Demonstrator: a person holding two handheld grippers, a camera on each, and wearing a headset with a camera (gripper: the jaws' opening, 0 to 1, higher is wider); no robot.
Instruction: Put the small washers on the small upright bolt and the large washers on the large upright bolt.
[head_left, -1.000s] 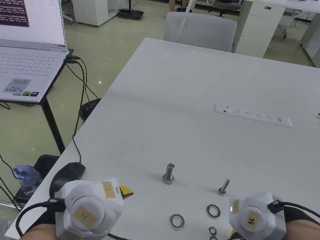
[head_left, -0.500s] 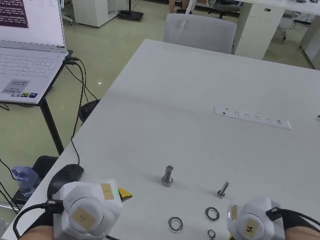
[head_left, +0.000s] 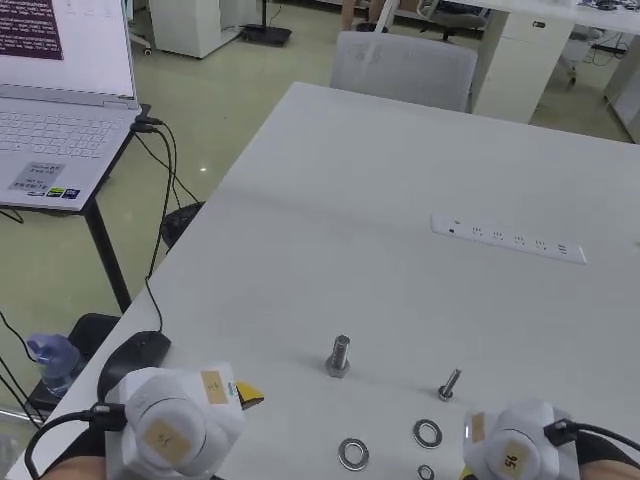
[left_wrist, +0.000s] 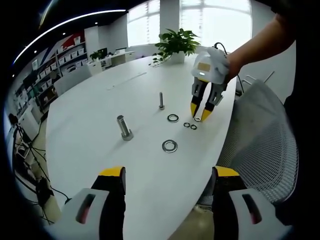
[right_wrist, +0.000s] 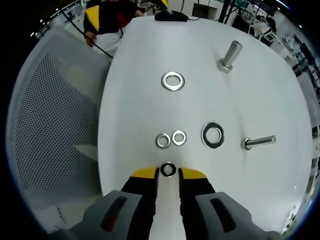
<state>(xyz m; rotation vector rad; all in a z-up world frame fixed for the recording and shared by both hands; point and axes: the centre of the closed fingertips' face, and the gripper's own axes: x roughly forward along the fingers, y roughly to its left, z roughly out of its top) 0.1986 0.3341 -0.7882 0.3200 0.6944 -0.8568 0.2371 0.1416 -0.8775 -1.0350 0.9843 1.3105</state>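
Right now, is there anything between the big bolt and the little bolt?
No, just bare table between the large bolt and small bolt, in the head view.

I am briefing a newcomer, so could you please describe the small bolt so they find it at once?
On the white table, near the person's edge, two bolts stand head down. The small bolt is the one closer to the right gripper, with a large washer just before it; it is clearly thinner than the large bolt.
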